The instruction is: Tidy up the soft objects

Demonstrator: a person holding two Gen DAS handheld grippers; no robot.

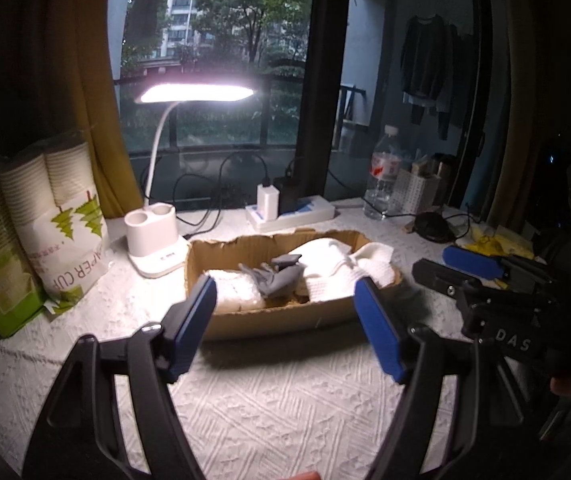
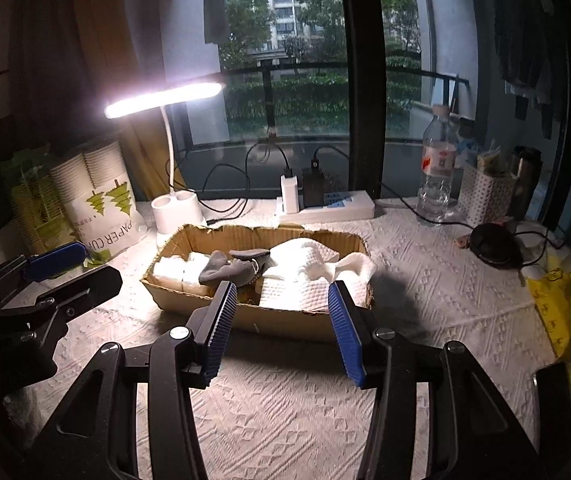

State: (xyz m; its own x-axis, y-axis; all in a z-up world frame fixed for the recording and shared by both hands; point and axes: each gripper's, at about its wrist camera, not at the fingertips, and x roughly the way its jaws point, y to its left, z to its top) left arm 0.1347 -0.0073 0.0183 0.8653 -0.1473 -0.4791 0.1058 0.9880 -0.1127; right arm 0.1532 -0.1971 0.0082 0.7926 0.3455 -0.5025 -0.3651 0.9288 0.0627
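Cardboard box point(image 1: 285, 322), shallow, torn rim, sits mid-tabletop toward the back edge, just in front of the lamp base point(image 1: 153, 240) and power strip point(image 1: 289, 210). Inside it: white waffle-weave towel point(image 1: 337, 268) bunched at the right end, one corner draped over the rim; grey glove point(image 1: 275, 276) crumpled in the middle; white padded bundles point(image 1: 231, 292) at the left end. My left gripper point(image 1: 287, 326) is released, blue pads spread wide, holding nothing, near the box's front wall. My right gripper point(image 2: 281, 328) is likewise spread and empty, same side of the box. Left view alone shows "DAS" lettering on the other tool; right view alone shows the yellow bag point(image 2: 565, 304) at the right edge and the perforated white basket point(image 2: 485, 196) beside the water bottle point(image 2: 437, 164).
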